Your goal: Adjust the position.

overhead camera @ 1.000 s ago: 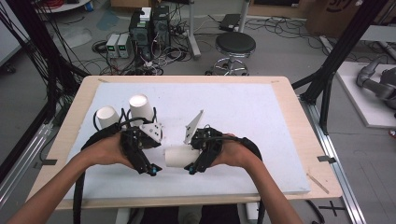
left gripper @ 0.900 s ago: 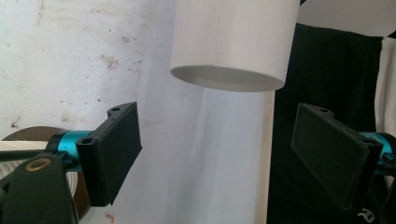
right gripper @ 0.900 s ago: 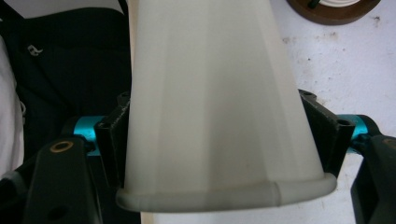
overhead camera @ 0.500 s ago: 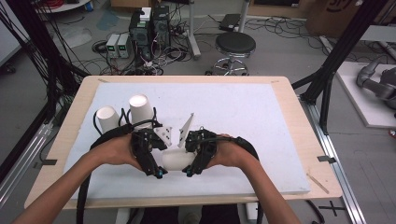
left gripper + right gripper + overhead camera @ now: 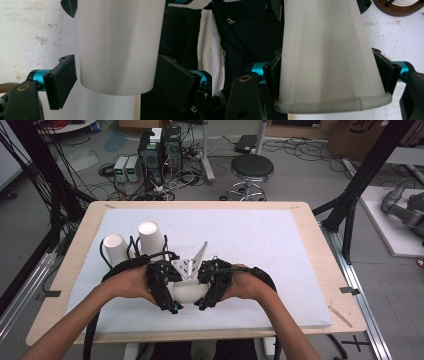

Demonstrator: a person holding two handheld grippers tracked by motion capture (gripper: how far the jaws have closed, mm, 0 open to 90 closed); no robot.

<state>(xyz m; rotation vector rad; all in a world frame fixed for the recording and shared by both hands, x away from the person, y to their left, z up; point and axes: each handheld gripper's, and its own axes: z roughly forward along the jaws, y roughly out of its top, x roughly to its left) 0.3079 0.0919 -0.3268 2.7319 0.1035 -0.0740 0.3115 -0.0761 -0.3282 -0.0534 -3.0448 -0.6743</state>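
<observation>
White table pad (image 5: pixel 260 245), paper cup (image 5: pixel 187 292) half-hidden between left tool (image 5: pixel 167 295) and right tool (image 5: pixel 210 292).

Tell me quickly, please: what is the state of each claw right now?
Left claw: open around the base end of the white paper cup, jaws not touching it.
Right claw: closed on the same cup near its rim.

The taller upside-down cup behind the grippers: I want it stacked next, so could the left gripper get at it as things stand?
Probably not yet: the left gripper straddles the lying cup, though the taller cup stands close behind.
</observation>
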